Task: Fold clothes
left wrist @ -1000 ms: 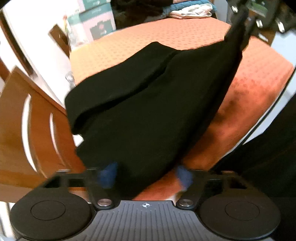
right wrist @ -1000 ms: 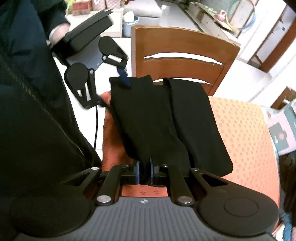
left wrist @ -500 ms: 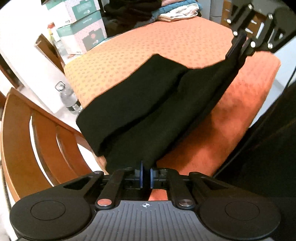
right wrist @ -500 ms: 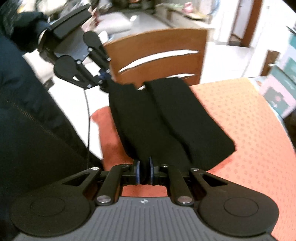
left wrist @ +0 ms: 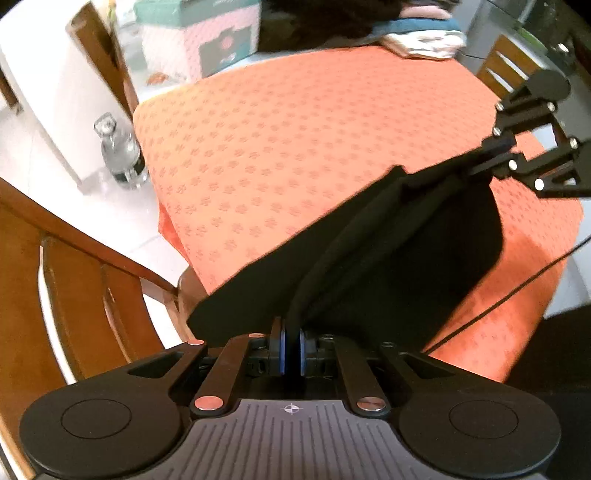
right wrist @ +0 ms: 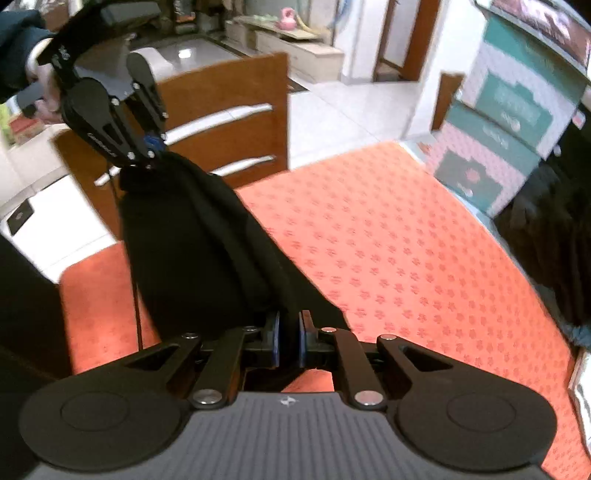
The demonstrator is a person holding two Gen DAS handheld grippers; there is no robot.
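Note:
A black garment (left wrist: 388,251), folded lengthwise, hangs stretched between my two grippers above the orange-clothed table (left wrist: 295,122). My left gripper (left wrist: 291,347) is shut on one end of it; the right gripper (left wrist: 491,162) holds the far end at the right. In the right wrist view my right gripper (right wrist: 290,339) is shut on the black garment (right wrist: 207,251), and the left gripper (right wrist: 147,147) pinches the far end at upper left. The cloth sags between them, lifted off the table (right wrist: 388,240).
A wooden chair (left wrist: 74,288) stands at the table's near-left edge; it also shows in the right wrist view (right wrist: 221,122). A glass bottle (left wrist: 118,151) is on the floor. Boxes (right wrist: 509,122) and stacked clothes (left wrist: 421,33) sit at the table's far side.
Both grippers have lifted the garment off the table and swung it; the cloth now hangs taut in the air. The left gripper closed on it a second ago.

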